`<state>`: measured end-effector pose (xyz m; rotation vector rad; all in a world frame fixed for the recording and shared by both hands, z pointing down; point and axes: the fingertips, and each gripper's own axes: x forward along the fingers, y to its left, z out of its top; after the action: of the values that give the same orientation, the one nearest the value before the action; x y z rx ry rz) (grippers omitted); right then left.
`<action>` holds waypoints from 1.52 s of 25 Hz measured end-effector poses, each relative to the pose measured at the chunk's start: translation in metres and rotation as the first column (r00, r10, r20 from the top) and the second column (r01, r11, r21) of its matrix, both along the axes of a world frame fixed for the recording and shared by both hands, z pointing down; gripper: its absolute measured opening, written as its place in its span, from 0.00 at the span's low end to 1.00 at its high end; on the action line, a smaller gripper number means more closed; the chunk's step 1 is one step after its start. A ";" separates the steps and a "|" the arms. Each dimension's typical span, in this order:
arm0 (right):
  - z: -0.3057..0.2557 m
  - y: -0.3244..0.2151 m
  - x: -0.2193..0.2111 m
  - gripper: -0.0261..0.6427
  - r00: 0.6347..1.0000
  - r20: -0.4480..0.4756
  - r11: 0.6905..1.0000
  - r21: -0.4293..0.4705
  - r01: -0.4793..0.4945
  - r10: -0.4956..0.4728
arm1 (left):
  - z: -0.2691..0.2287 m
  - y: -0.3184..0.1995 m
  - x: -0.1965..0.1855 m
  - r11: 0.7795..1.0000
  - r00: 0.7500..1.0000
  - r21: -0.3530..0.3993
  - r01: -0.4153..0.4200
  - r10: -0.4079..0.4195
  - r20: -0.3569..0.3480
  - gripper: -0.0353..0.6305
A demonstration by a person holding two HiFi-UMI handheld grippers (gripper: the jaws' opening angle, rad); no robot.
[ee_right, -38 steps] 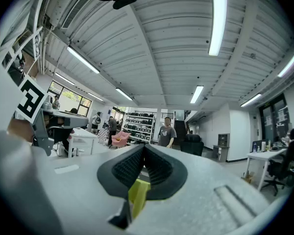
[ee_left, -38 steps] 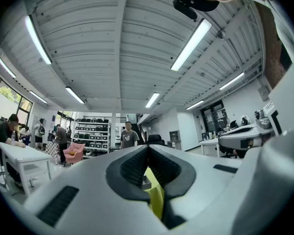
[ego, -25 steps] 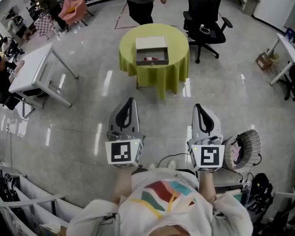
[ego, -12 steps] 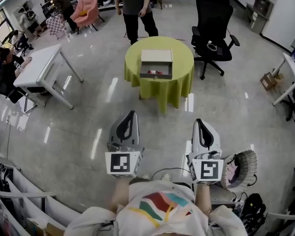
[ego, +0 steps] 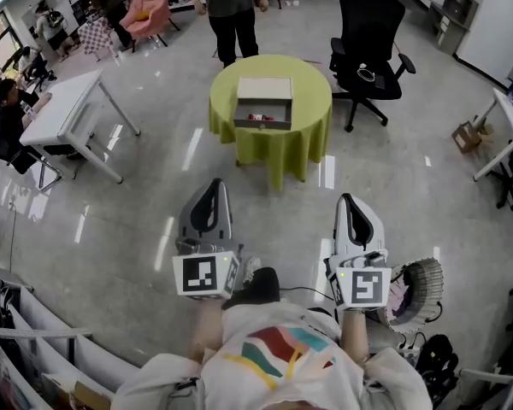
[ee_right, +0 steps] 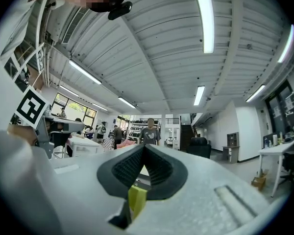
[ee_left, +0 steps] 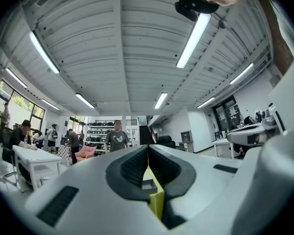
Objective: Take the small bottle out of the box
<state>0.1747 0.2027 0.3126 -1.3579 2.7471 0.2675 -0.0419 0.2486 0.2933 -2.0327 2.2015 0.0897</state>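
A grey box (ego: pixel 263 101) with an open front stands on a round table under a green cloth (ego: pixel 278 148), far ahead across the floor. Small red and white items (ego: pixel 258 118) lie in the box's opening; they are too small to pick out the bottle. My left gripper (ego: pixel 215 184) and right gripper (ego: pixel 347 199) are held side by side, well short of the table, both pointing at it. Both are shut with nothing between the jaws. In the left gripper view the shut gripper (ee_left: pixel 148 147) frames the box (ee_left: pixel 148 184). In the right gripper view the gripper (ee_right: pixel 144 146) is shut too.
A person (ego: pixel 232 7) stands just behind the table. A black office chair (ego: pixel 369 32) is at its right, a white desk (ego: pixel 64 118) at the left. A wicker basket (ego: pixel 421 273) sits by my right gripper. My dark shoe (ego: pixel 255 287) shows between the grippers.
The table has drawn slightly nearer. The person behind it has stepped up to its far edge. A dark shoe has come into sight between the grippers. Both grippers stay shut.
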 end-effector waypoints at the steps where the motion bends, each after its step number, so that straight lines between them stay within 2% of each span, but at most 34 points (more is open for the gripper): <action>1: -0.002 -0.004 0.001 0.05 1.000 -0.001 1.000 0.003 0.001 -0.001 | 0.000 -0.005 0.000 1.000 1.000 0.001 0.001 -0.001 -0.004 0.08; 6: 0.004 -0.037 -0.004 0.05 1.000 -0.013 1.000 -0.004 -0.005 0.005 | 0.004 -0.044 -0.003 1.000 1.000 0.002 -0.020 0.020 -0.008 0.08; 12: 0.016 -0.100 -0.031 0.05 1.000 -0.025 1.000 -0.010 -0.011 0.011 | 0.013 -0.120 -0.021 0.998 0.998 0.006 -0.061 0.061 -0.005 0.08; 20: -0.003 -0.218 -0.113 0.05 0.998 -0.051 0.999 0.002 0.036 -0.036 | 0.006 -0.245 -0.079 0.994 0.993 0.011 -0.113 0.113 -0.031 0.08; 24: -0.023 -0.285 -0.159 0.05 1.000 -0.014 1.000 0.022 0.020 -0.019 | -0.003 -0.308 -0.113 0.988 0.988 -0.002 -0.152 0.152 -0.006 0.08; 28: -0.031 -0.340 -0.192 0.05 0.999 0.035 1.000 0.004 -0.001 0.001 | -0.009 -0.364 -0.142 0.983 0.983 -0.027 -0.184 0.184 -0.004 0.08; 33: -0.029 -0.380 -0.213 0.05 1.000 0.024 1.000 -0.010 -0.017 0.018 | -0.013 -0.413 -0.164 0.980 0.979 -0.005 -0.200 0.199 -0.029 0.08; 38: -0.027 -0.407 -0.213 0.05 0.999 0.019 0.999 -0.014 -0.046 0.046 | -0.009 -0.439 -0.169 0.976 0.976 -0.002 -0.216 0.216 -0.041 0.08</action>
<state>-0.0378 -0.2043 0.2856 -1.4210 2.7100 0.2370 -0.2106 -0.1908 0.2843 -2.2863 1.9960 0.1486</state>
